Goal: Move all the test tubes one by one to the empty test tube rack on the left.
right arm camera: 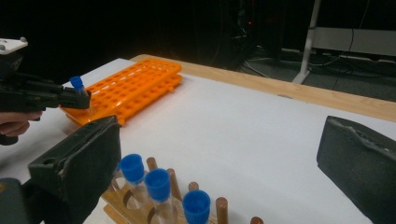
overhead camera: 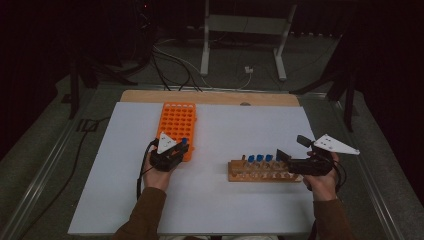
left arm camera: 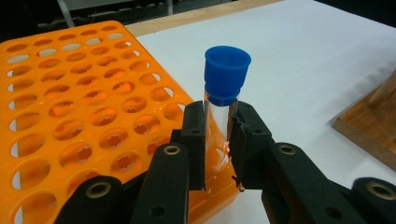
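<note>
One blue-capped tube [left arm camera: 223,100] clamped in left hand-held gripper [left arm camera: 217,140]; right hand-held gripper [right arm camera: 219,154] agape.

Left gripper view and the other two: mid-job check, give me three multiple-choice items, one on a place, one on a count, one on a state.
1. Where is the clear blue-capped tube that the left gripper holds?
A. over the near corner of the orange plastic rack
B. in the wooden peg rack
C. flat on the white tabletop

2. How many blue-capped tubes stand in the wooden peg rack?
A. one
B. three
C. six

3. How is the right gripper?
A. shut on a tube
B. open
C. shut on nothing

Answers: 1 A, its fingers clamp the tube above the orange rack's corner hole; 2 B, three blue caps rise from the wood; 3 B, a wide gap separates its fingers.
</note>
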`<state>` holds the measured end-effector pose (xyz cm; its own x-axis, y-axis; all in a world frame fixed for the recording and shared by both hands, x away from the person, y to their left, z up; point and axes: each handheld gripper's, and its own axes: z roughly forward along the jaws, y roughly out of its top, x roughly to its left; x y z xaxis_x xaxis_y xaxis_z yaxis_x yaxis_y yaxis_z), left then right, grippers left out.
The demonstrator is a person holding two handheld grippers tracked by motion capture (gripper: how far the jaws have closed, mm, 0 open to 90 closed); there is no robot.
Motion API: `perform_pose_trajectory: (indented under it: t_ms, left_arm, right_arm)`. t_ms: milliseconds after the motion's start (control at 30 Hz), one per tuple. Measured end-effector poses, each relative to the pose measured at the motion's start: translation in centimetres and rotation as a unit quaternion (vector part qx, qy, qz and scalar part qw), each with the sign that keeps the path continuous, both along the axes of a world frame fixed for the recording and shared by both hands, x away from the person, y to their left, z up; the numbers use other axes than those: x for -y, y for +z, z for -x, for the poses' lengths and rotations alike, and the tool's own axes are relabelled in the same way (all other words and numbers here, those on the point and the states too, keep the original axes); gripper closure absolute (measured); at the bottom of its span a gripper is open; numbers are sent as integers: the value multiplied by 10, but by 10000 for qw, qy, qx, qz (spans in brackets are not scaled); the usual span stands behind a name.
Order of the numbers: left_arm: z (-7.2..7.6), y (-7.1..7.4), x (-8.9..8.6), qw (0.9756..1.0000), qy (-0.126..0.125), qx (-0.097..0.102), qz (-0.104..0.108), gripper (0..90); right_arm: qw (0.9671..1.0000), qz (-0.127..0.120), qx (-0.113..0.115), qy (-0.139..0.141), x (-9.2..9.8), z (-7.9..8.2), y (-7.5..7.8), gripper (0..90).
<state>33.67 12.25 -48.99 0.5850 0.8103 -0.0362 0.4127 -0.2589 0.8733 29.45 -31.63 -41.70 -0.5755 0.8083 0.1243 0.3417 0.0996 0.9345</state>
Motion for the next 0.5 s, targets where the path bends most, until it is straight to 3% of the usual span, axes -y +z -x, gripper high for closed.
perform_pose_trajectory:
  t_ms: [67,167,333,500]
  left_arm:
    - [1,1,-1,10000,-14,-51,72,761]
    - [5,3,-5,9998,28,5,221,628]
    - [14,14,-13,9990,179,106,391,563]
    - [24,23,-25,9976,135,65,670,474]
  right_arm:
    - [10000,5,-11,-10,0,0,-1,0]
    - [9999,114,-46,-37,2,0,-5,0]
    - [9997,217,-107,-20,3,0,-10,0]
    - [9993,291,-216,-9,3,1,-16,37]
